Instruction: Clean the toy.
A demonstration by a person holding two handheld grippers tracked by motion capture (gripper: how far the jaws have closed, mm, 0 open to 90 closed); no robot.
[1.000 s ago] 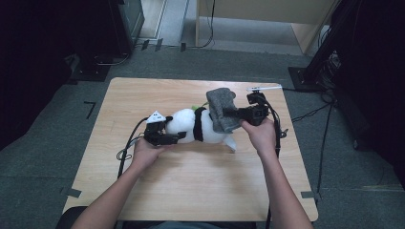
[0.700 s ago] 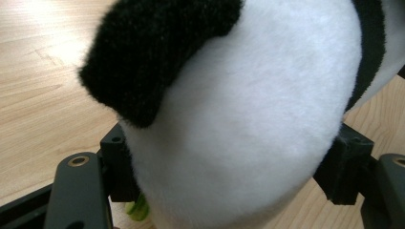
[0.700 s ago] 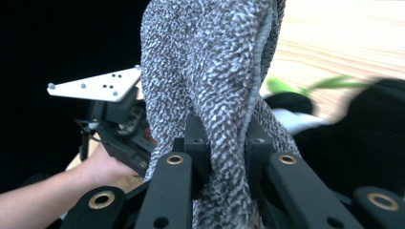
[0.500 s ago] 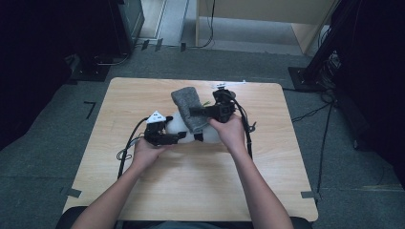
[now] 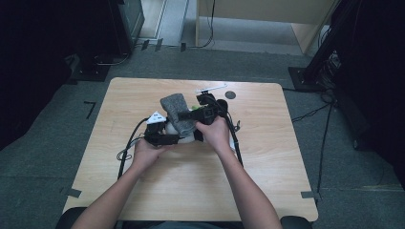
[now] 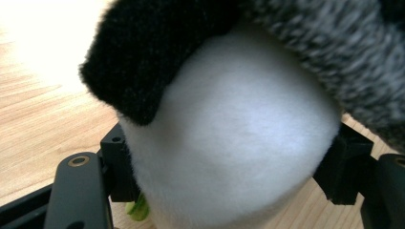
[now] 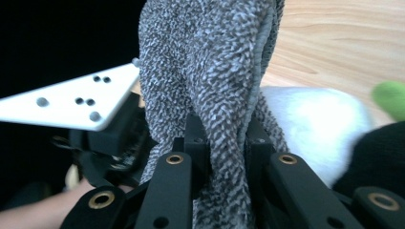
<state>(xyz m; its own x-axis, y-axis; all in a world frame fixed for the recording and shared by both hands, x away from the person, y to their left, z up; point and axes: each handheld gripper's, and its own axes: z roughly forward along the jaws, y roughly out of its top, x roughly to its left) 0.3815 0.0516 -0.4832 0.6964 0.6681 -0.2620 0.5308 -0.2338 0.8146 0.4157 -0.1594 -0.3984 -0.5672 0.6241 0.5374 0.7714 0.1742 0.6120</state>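
Note:
A white and black plush toy [image 5: 187,138] lies near the middle of the wooden table [image 5: 267,167]. My left gripper [image 5: 179,140] is shut on its round white part [image 6: 229,152], a jaw pressed into each side; a black limb [image 6: 143,52] sticks out above. My right gripper [image 5: 185,115] is shut on a grey knitted cloth [image 5: 175,110] and holds it over the toy. In the right gripper view the cloth [image 7: 210,71] is pinched between the jaws [image 7: 224,143], with the white plush [image 7: 305,124] and a green bit [image 7: 389,98] behind.
A small black disc [image 5: 230,94] and a thin white strip [image 5: 210,89] lie near the table's far edge. Cables [image 5: 128,145] trail off to the left of my left hand. The left gripper's pale plate [image 7: 71,105] stands close beside the cloth.
My right gripper has carried the grey cloth leftward from the toy's right end until it sits over the toy by the left gripper. The left gripper has kept still.

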